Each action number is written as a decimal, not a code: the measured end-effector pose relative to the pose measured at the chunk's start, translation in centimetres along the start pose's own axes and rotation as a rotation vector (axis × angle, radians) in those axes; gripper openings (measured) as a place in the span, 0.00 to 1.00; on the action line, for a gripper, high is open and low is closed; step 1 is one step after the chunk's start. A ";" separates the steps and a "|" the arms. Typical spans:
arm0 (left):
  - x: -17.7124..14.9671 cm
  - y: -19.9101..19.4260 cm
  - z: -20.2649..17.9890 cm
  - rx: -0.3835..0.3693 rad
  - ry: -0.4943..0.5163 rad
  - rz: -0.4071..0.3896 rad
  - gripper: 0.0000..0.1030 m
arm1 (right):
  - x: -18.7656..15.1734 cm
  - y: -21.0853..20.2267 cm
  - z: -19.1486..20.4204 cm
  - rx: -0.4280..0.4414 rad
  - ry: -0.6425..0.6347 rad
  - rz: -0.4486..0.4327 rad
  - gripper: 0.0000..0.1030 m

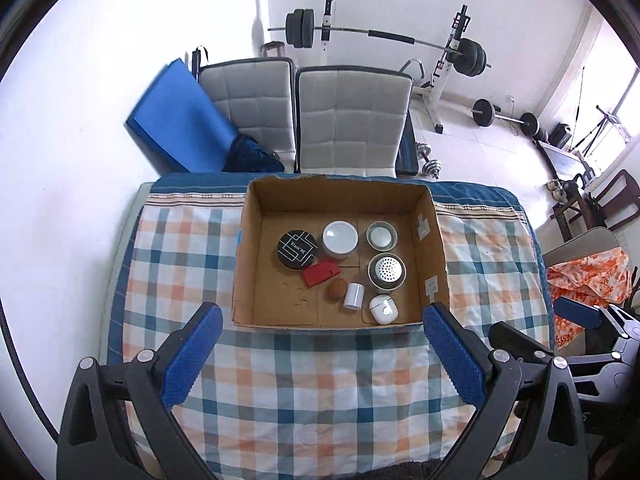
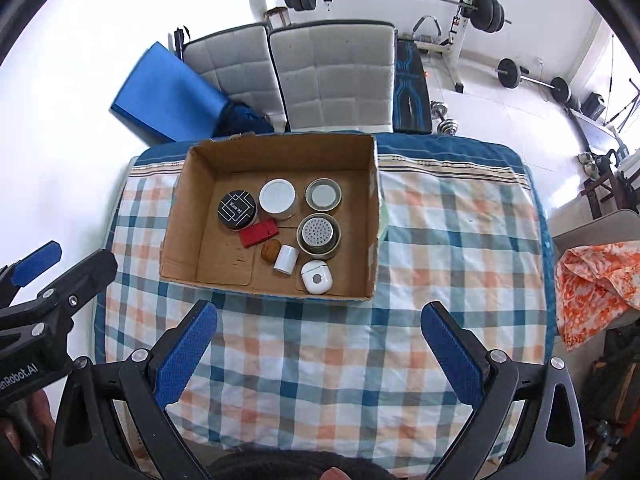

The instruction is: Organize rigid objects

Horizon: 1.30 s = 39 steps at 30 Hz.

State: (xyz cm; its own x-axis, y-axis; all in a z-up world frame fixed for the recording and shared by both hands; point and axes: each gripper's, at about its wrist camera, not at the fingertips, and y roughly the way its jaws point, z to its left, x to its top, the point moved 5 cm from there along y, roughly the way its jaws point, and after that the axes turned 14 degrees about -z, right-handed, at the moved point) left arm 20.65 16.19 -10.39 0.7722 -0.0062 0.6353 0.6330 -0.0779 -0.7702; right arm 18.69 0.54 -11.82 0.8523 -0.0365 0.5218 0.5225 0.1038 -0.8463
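An open cardboard box [image 1: 248, 240] [image 2: 182, 208] stands on the checked tablecloth. Inside it lie a black round tin [image 1: 297, 249] [image 2: 237, 208], a white-lidded jar [image 1: 340, 239] [image 2: 277, 197], a small metal cup [image 1: 381, 235] [image 2: 323, 195], a perforated metal can [image 1: 386, 271] [image 2: 318, 234], a red block [image 1: 321, 273] [image 2: 259, 233], a brown ball [image 1: 337, 289] [image 2: 270, 249], a white cylinder [image 1: 353, 296] [image 2: 285, 259] and a white earbud case [image 1: 383, 309] [image 2: 317, 277]. My left gripper [image 1: 323, 316] hovers open before the box's near wall. My right gripper [image 2: 320, 312] is open too, nothing between its fingers.
The checked tablecloth [image 1: 320, 392] [image 2: 460, 232] covers the table. Two padded chairs [image 1: 352, 120] and a blue mat [image 1: 180, 120] stand behind it, with barbell gear [image 1: 384, 36] further back. An orange patterned cloth [image 2: 600, 280] lies at the right. The other gripper shows at each view's edge.
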 end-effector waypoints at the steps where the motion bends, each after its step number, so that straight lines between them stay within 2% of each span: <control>1: 0.0 -0.6 0.0 0.002 -0.002 -0.002 1.00 | -0.1 -0.6 -0.2 0.001 0.003 -0.003 1.00; 10: -0.2 -5.6 0.1 0.015 -0.020 -0.047 1.00 | -1.0 -6.8 -0.8 0.009 0.012 -0.051 1.00; 18: -0.9 -8.0 0.0 0.028 -0.020 -0.070 1.00 | -1.1 -10.7 -0.6 -0.015 -0.013 -0.113 1.00; 26: -1.5 -8.6 0.3 0.028 -0.031 -0.070 1.00 | -1.1 -12.4 -1.0 -0.043 -0.019 -0.148 1.00; 39: -1.6 -10.1 -0.1 0.039 -0.047 -0.095 1.00 | -0.9 -13.4 -1.0 -0.048 -0.019 -0.156 1.00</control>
State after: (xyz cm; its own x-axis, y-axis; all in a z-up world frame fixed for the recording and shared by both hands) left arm 12.99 16.93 -3.62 0.7097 0.0458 0.7030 0.7044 -0.0374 -0.7088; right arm 10.94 -1.77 -1.07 0.7601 -0.0299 0.6491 0.6497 0.0510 -0.7585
